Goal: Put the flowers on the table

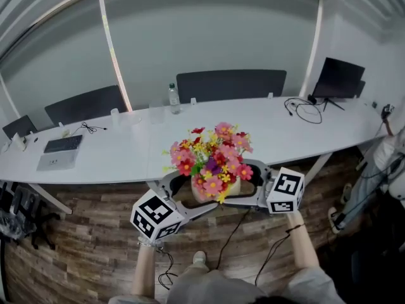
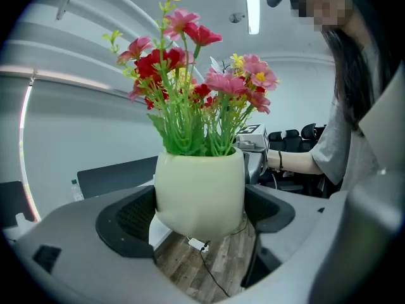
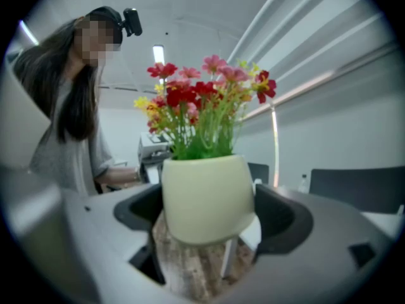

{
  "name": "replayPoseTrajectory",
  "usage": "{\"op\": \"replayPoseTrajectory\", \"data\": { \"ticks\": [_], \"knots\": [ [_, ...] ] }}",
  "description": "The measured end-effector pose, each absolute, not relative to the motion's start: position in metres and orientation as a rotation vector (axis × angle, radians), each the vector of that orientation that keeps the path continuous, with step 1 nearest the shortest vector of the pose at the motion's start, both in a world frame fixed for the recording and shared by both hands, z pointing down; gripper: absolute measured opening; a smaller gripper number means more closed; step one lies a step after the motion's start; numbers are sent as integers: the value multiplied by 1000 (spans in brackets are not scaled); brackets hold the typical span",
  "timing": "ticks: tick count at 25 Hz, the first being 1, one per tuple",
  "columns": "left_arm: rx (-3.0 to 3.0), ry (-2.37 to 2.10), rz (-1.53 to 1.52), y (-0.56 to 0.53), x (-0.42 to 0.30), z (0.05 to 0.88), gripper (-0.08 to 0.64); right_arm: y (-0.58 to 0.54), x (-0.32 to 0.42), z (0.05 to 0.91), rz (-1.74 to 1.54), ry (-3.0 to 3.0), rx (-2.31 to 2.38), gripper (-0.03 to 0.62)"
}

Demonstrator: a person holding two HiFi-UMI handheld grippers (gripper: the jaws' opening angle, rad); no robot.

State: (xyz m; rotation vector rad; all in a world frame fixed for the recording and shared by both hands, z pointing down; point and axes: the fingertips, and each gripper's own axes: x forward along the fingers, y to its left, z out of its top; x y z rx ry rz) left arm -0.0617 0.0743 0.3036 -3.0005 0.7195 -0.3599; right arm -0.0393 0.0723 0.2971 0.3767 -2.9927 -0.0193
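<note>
Head view: the flowers stand in a pot that is carried in the air. The left gripper and right gripper are on either side of the pot, the wooden floor is below it, and the tabletop edge is just beyond it.

Left gripper view: the fingers are closed onto the pot, pads against both its sides.

Right gripper view: the fingers likewise clamp the pot from the opposite side.

The step in hand looks like the carry. The next move likely calls for bringing the pot forward over the tabletop, keeping it upright, lowering until its base rests flat, then opening both grippers.
</note>
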Motion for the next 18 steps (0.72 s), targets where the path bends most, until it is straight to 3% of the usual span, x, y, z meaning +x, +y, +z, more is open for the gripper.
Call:
{"op": "replayPoseTrajectory", "data": {
  "ticks": [18],
  "knots": [
    [-3037, 602, -382, -27, -98, 309, 437, -28, -76, 303, 26, -2965, 487, 442]
  ]
}}
